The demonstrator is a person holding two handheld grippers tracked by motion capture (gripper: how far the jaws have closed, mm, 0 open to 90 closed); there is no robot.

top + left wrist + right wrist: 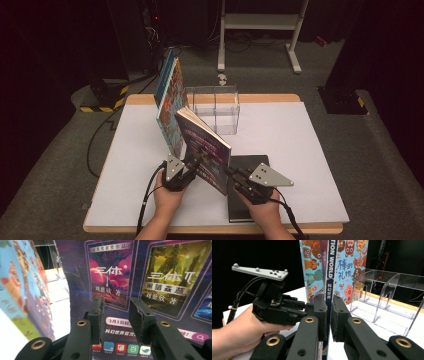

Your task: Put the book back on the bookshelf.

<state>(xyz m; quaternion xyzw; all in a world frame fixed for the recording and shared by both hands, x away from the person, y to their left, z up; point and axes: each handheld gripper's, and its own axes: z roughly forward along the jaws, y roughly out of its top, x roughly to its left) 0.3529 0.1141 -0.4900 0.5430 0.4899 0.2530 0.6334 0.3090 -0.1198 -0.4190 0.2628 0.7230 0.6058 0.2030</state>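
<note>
Jaws of right gripper point(329, 315) clamp the magazine's point(207, 150) spine; left gripper point(116, 315) jaws stand apart.

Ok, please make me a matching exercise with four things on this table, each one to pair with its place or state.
Things:
1. purple science-fiction magazine
2. blue picture book with cartoon animals
3. clear plastic divided rack
4. flat black book

Places or states:
A. stands empty at the back of the white table
B. lies flat under the right hand
C. clamped by its spine in the right gripper
D. stands upright behind the left gripper

Pairs: 1-C, 2-D, 3-A, 4-B
</note>
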